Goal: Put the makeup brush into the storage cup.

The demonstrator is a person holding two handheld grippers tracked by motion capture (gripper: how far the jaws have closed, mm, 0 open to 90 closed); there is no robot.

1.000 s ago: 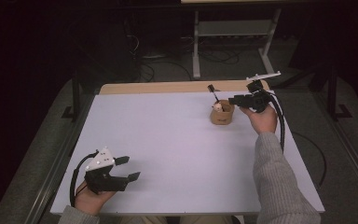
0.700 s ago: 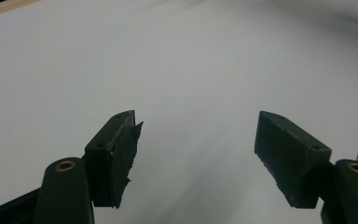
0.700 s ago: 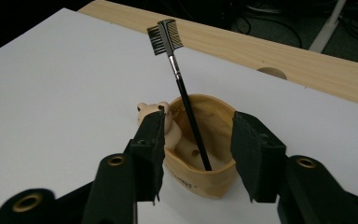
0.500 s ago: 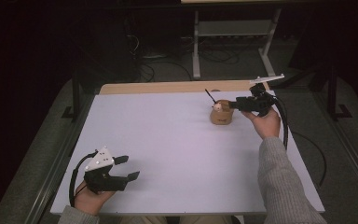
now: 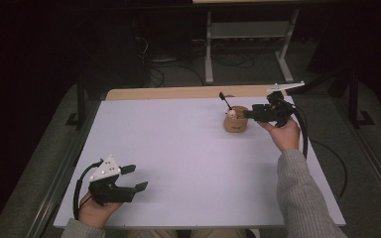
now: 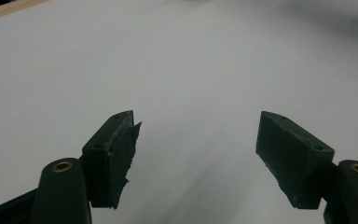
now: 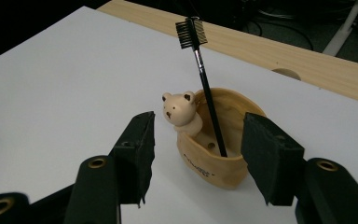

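Table top: I work over a plain white sheet (image 5: 178,153), matte and bare across its middle, with a strip of pale wood (image 5: 178,92) showing along its far edge.
Holder: a small tan cup (image 7: 216,149) with a little bear figure (image 7: 182,112) on its rim stands upright on the white sheet near the far right corner, just short of the wood strip.
Brush: a thin black brush (image 7: 205,84) leans inside the cup, bristle head up and tilted toward the far edge.
My right gripper (image 7: 196,154): held level just beside the cup, its jaws have just been opening; they stand apart on either side of the cup, pads not pressing on it.
My left gripper (image 6: 196,140): low over the near left of the sheet, well apart from the cup, jaws wide with only white surface between them.
Room: dark around the table; grey floor with loose cables (image 5: 238,59) and a pale metal frame (image 5: 248,37) beyond the far edge.
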